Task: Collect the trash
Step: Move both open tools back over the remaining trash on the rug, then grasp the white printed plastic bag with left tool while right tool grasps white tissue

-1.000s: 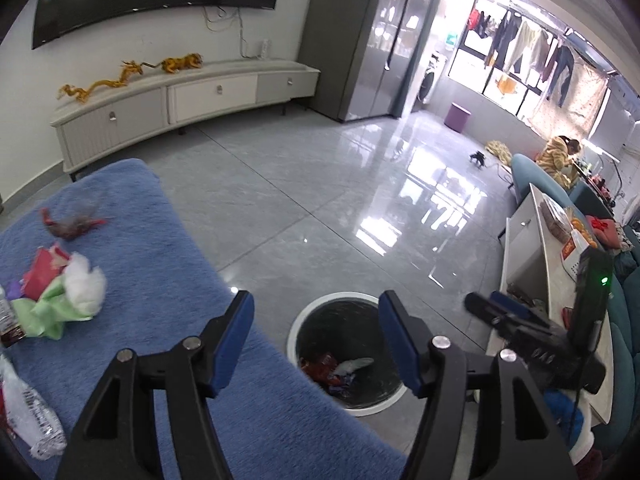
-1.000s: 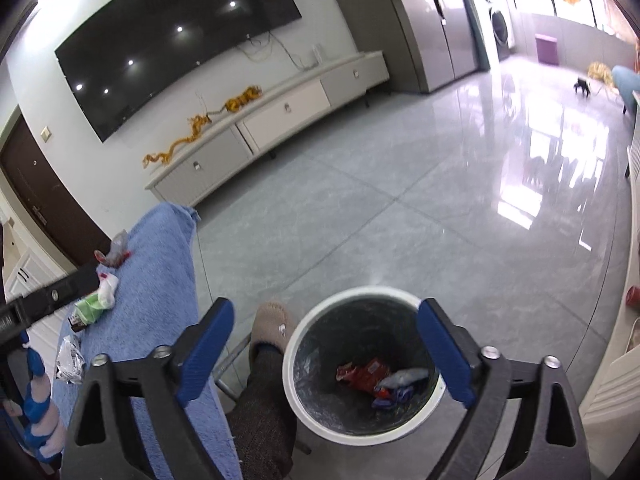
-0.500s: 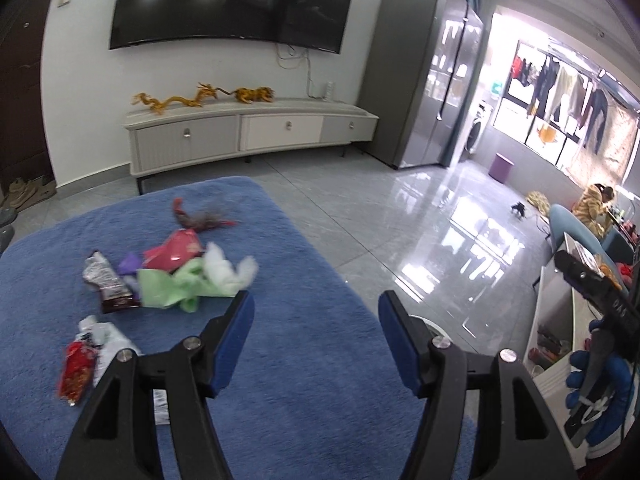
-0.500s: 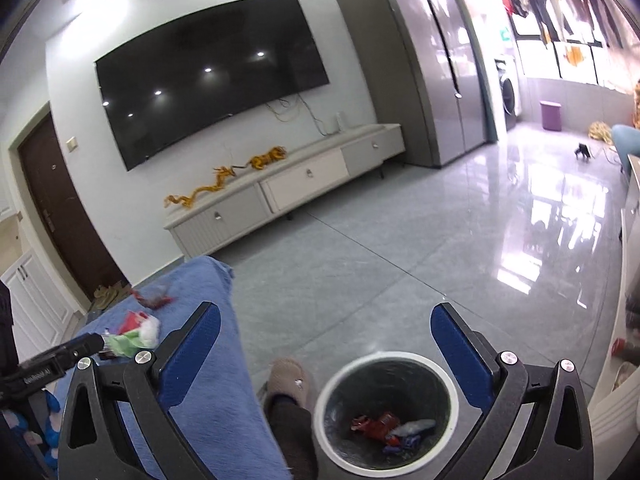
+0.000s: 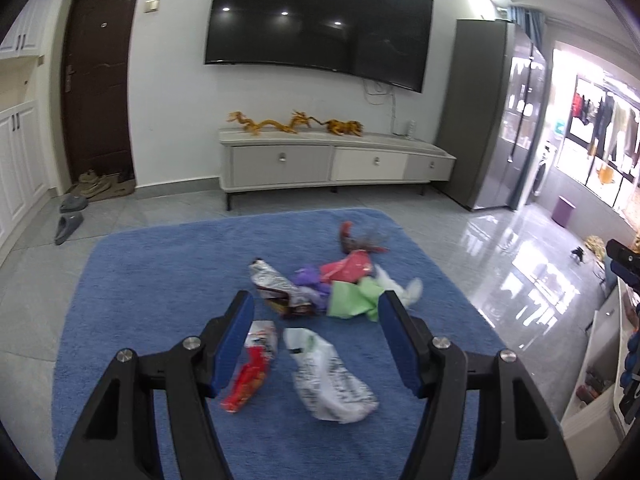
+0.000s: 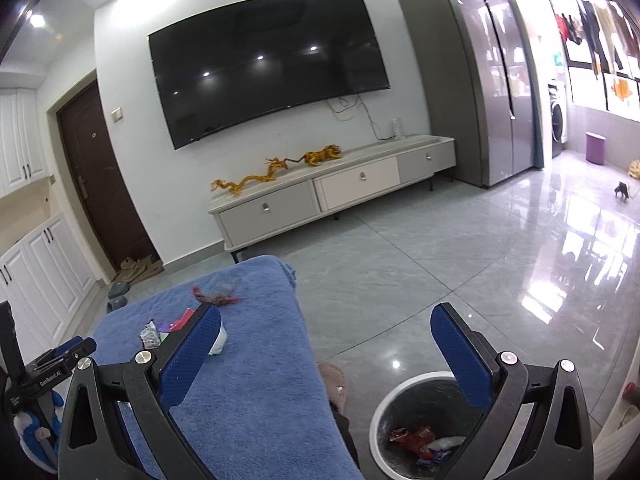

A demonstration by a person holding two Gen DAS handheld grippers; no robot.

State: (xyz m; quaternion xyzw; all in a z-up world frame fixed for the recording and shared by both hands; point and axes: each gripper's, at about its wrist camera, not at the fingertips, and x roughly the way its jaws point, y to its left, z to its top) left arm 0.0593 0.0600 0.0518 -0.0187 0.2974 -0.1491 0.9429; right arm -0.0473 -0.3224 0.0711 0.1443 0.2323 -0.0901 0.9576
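Several pieces of trash lie on a blue towel-covered table point(image 5: 160, 280): a white plastic bag point(image 5: 332, 380), a red wrapper point(image 5: 252, 376), a silver-brown snack packet point(image 5: 280, 292), green paper point(image 5: 352, 300), a pink-red piece point(image 5: 348, 268) and a dark red scrap point(image 5: 360, 240). My left gripper point(image 5: 316, 340) is open and empty, above the white bag and red wrapper. My right gripper point(image 6: 324, 356) is open and empty, over the table's right edge. A white-rimmed trash bin point(image 6: 420, 432) holding wrappers stands on the floor below it.
A slippered foot point(image 6: 336, 388) is between the table and bin. A TV cabinet point(image 5: 332, 164) with golden dragon figures stands against the far wall under a large TV. A grey fridge point(image 6: 480, 80) is at the right. The floor is glossy grey tile.
My left gripper has swung from over the bin back over the table and now faces the trash pile. My right gripper has tilted upward, so the bin sits lower in its view.
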